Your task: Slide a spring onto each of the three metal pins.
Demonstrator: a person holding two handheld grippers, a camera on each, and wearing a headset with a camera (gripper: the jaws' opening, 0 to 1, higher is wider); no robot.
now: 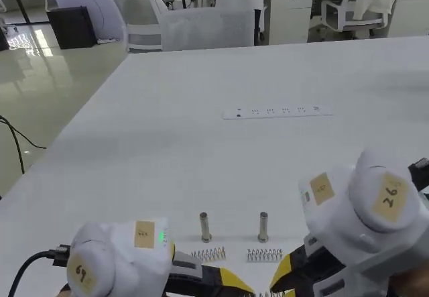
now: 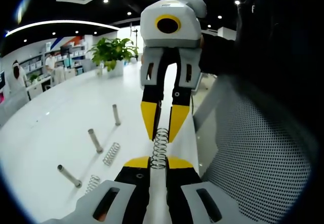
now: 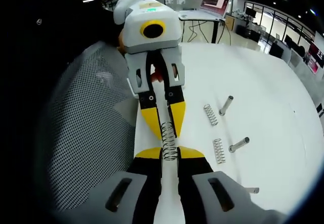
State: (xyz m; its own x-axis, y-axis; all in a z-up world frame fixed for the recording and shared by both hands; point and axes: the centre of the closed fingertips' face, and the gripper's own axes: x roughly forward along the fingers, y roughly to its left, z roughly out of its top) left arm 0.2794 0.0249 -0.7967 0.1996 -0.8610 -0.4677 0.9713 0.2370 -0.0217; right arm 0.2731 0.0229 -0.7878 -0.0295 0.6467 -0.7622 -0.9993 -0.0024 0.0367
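A loose spring [image 2: 159, 148] hangs just off the table's near edge, stretched between my two grippers. My left gripper [image 2: 158, 162] is shut on one end of it and my right gripper [image 2: 163, 131] on the other. The right gripper view shows the same spring [image 3: 168, 139] between the right gripper [image 3: 169, 154] and the left gripper [image 3: 166, 125]. Two metal pins [image 1: 205, 226] [image 1: 263, 226] stand upright on the white table, and a third pin [image 2: 68, 175] stands beside them. Two more springs [image 1: 208, 253] [image 1: 265, 255] lie flat in front of the pins.
A white power strip [image 1: 277, 112] lies flush further back on the table [image 1: 167, 149]. A mesh chair back [image 2: 253, 148] sits close below the grippers at the near table edge. Office chairs [image 1: 201, 29] and desks stand beyond the far edge.
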